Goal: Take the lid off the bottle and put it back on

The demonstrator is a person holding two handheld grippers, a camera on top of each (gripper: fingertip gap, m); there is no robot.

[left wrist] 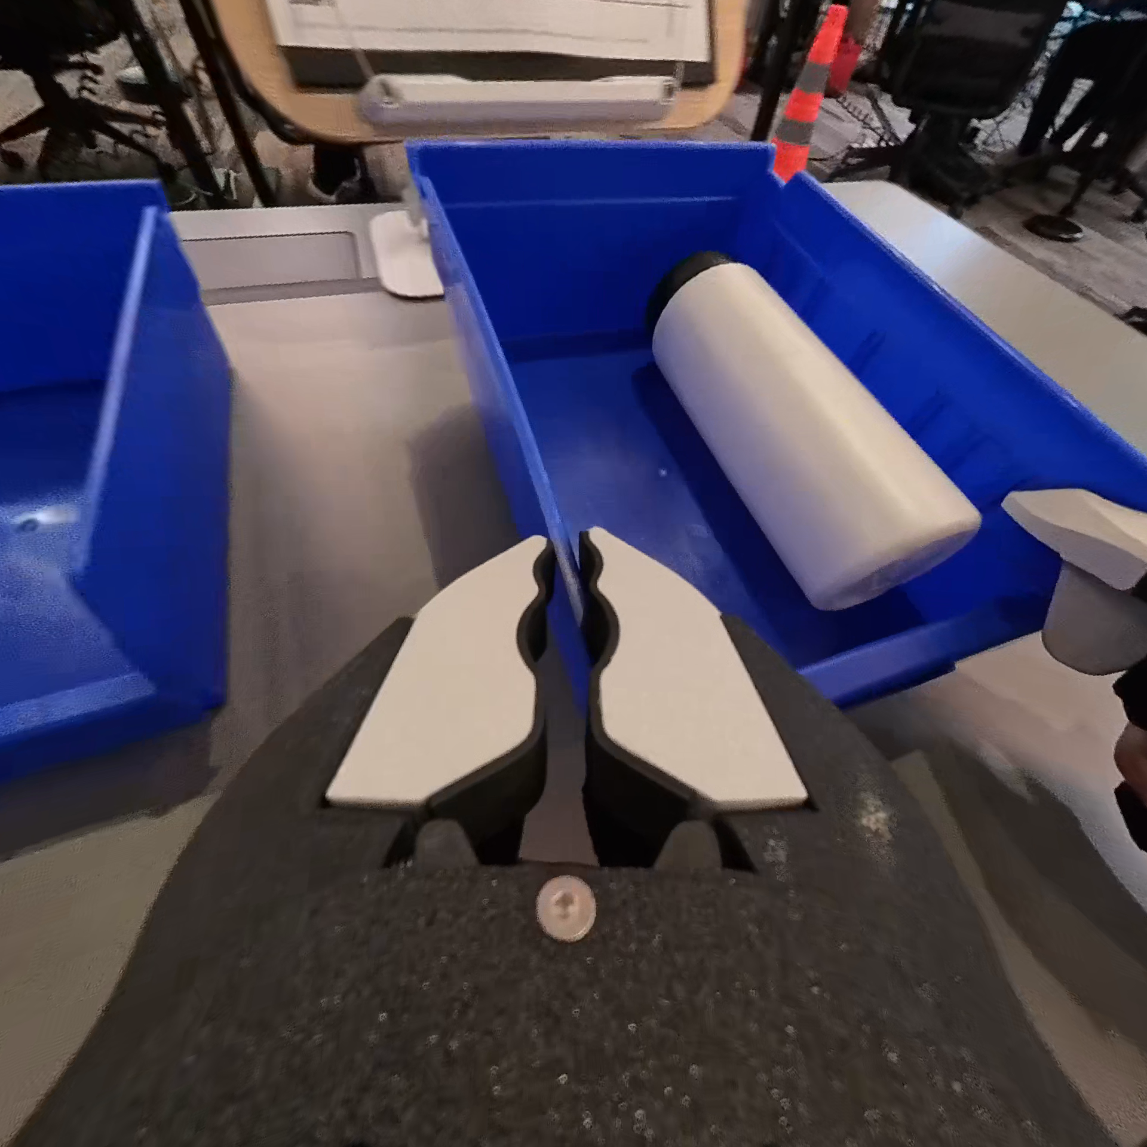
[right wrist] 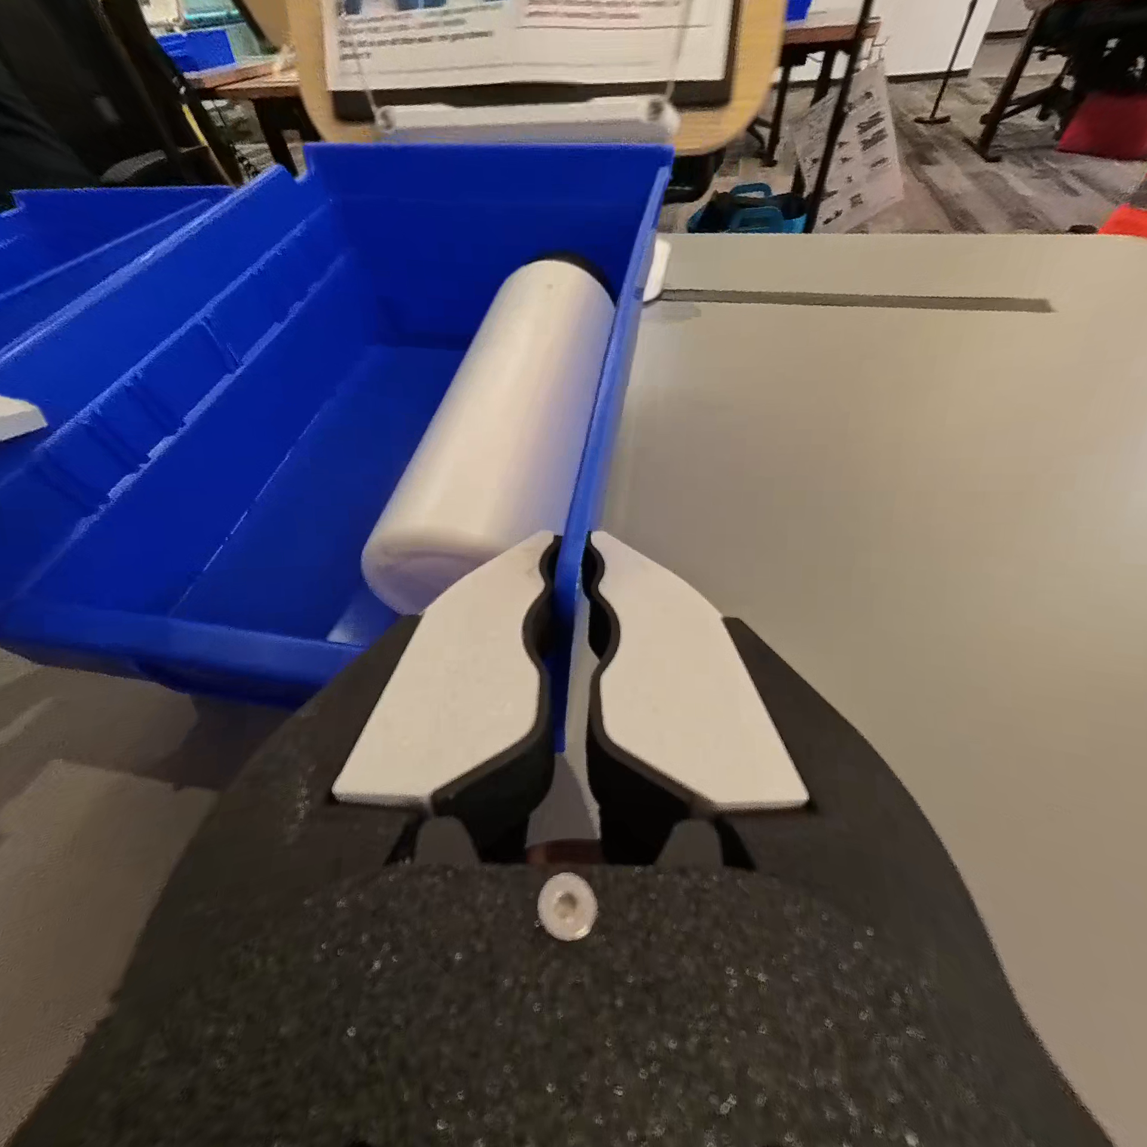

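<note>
A white bottle (left wrist: 800, 428) with a black lid (left wrist: 676, 279) lies on its side in a blue bin (left wrist: 589, 248), against the bin's right wall. My left gripper (left wrist: 566, 540) is shut on the bin's left wall near the front corner. In the right wrist view the bottle (right wrist: 496, 422) lies just inside the right wall of the bin (right wrist: 484, 205), and my right gripper (right wrist: 572, 540) is shut on that wall. One finger (left wrist: 1080, 540) of the right gripper shows at the right edge of the left wrist view. Neither gripper touches the bottle.
A second blue bin (left wrist: 143, 434) stands to the left on the grey table (right wrist: 869, 496). A white stand base (left wrist: 403, 254) sits behind the bins. An orange cone (left wrist: 813, 93) and chairs stand on the floor beyond.
</note>
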